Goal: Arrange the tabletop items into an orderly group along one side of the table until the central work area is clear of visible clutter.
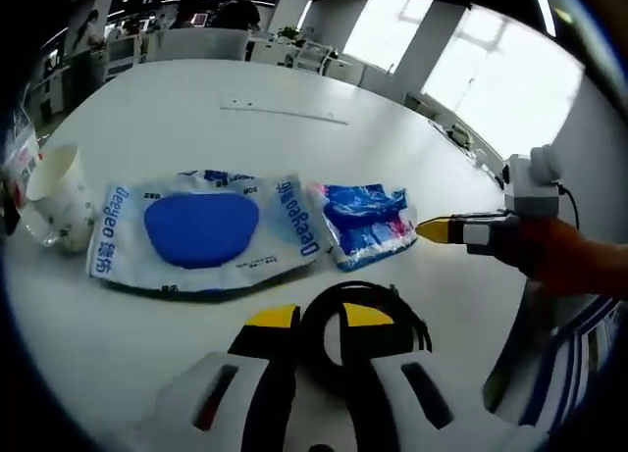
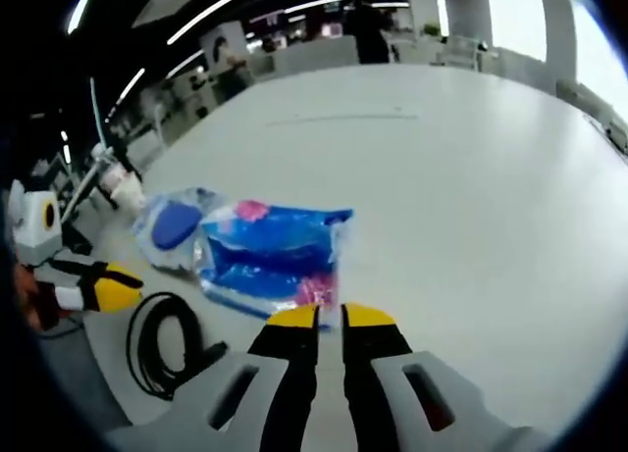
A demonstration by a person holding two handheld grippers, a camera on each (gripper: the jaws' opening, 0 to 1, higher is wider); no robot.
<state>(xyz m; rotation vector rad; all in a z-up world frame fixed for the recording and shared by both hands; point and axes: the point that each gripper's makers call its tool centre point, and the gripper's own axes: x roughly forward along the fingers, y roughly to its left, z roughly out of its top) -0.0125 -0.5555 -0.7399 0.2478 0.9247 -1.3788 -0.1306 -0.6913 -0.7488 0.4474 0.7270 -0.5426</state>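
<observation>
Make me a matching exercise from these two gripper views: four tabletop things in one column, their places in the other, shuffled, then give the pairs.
Things:
1. white paper cup
2. large white pouch with a blue oval
3. small blue and pink plastic packet
4. black coiled cable

Places:
A. between cup and small packet
B. at the left gripper's yellow tips
C. far left end of the row
D. nearest the right gripper

Pairs: 1-C, 2-A, 3-D, 4-B
</observation>
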